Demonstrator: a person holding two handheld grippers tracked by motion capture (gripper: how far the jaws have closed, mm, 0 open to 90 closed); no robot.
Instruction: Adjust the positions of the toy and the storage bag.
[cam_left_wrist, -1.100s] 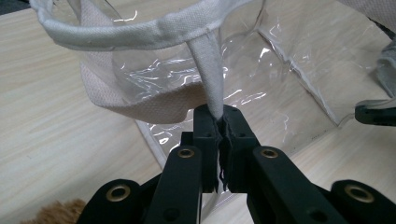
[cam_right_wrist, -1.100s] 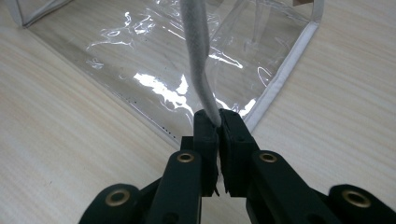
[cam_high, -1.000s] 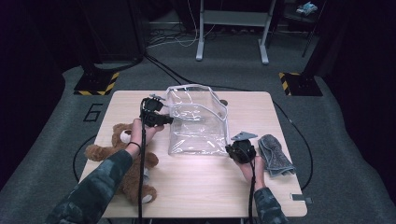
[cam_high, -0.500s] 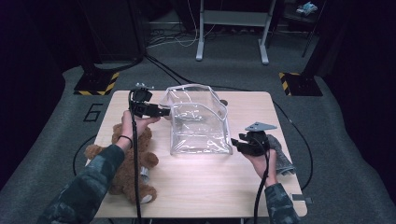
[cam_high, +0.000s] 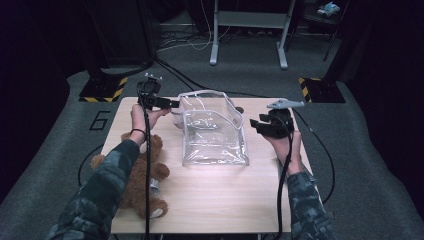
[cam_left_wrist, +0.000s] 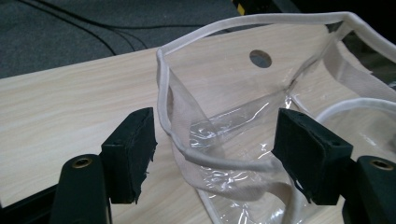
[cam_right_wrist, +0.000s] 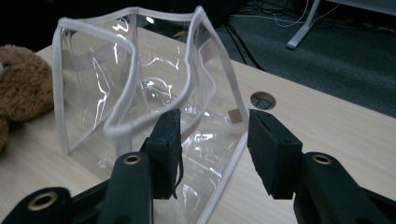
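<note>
I had both grippers, left and right, open beside the clear white-trimmed plastic bag, brown teddy bear not yet packed.

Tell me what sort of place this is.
Probably a lab or recording studio, not a home: a lone wooden table on grey carpet, hazard-striped stand bases, loose floor cables, and a floor marking "6".

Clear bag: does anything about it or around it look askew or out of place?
Nothing is damaged or spilled. The clear bag stands open in the middle of the table, its soft rim wavy and sagging. The teddy bear lies at the table's left edge, partly under the left forearm. Both grippers are open beside the bag.
</note>
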